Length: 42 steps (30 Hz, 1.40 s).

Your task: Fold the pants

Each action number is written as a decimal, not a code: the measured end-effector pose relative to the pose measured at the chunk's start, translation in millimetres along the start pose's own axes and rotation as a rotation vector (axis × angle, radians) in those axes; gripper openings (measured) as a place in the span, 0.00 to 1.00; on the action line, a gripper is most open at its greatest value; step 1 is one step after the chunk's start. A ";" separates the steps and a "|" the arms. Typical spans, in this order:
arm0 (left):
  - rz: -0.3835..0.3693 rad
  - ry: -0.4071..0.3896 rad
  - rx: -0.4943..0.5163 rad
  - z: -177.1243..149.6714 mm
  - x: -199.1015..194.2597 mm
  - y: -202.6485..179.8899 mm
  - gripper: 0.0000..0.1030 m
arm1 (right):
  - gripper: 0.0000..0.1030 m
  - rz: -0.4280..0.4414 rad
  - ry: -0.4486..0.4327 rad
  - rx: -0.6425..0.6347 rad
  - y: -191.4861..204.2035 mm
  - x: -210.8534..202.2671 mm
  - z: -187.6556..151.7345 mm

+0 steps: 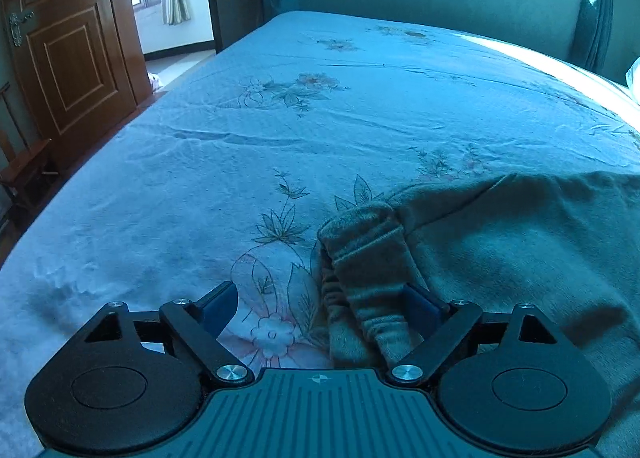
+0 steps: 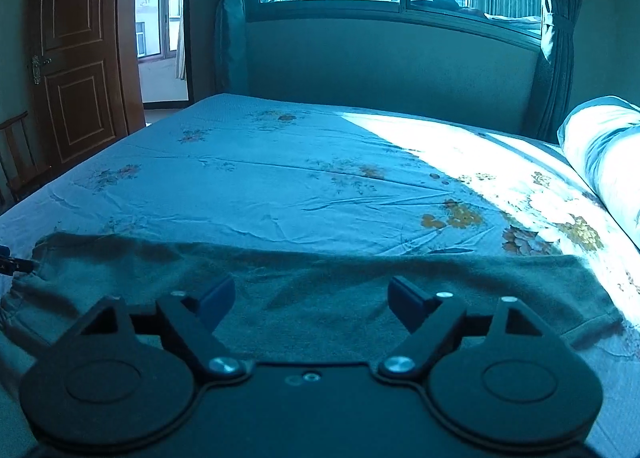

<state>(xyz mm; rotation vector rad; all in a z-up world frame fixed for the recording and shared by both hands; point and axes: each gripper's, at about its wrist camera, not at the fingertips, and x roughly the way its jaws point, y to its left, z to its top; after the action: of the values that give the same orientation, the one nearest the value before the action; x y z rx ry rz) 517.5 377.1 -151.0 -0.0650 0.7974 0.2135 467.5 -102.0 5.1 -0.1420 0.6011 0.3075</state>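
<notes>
Pants (image 2: 320, 290) lie spread across the near edge of the bed (image 2: 280, 185), waistband end between the left gripper (image 1: 320, 302)'s parted fingers, right gripper (image 2: 312, 294) open above mid-cloth, so grasping seems underway and next needs both closing on fabric

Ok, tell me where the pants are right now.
The pants lie stretched across the near edge of the bed. In the right wrist view they sit just ahead of the right hand-held gripper; in the left wrist view their bunched end fills the lower right.
</notes>
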 end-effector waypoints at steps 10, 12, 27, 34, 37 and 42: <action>-0.270 0.019 0.020 20.1 51.9 -20.3 0.43 | 0.59 0.052 0.056 -0.051 -0.3 91.6 14.4; -0.289 -0.004 0.003 21.6 44.1 -18.0 0.39 | 0.59 0.060 0.071 -0.076 0.2 106.7 14.2; -0.320 -0.038 0.005 29.9 12.7 -2.3 0.38 | 0.00 0.232 0.304 -0.410 2.5 177.4 28.8; -0.405 -0.148 -0.023 26.9 -50.6 11.6 0.38 | 0.00 0.209 0.175 -0.411 -5.1 57.5 41.1; -0.458 -0.206 0.005 12.9 -102.0 17.5 0.38 | 0.00 0.189 0.127 -0.464 1.3 -17.2 32.8; -0.505 -0.257 0.112 -41.7 -178.5 18.2 0.38 | 0.00 0.139 0.085 -0.542 19.5 -119.8 -12.8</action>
<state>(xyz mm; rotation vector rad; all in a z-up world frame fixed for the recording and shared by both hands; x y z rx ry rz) 363.2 359.6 -51.9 -0.1278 0.5138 -0.2964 360.8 -115.5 62.9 -0.6385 0.6020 0.5976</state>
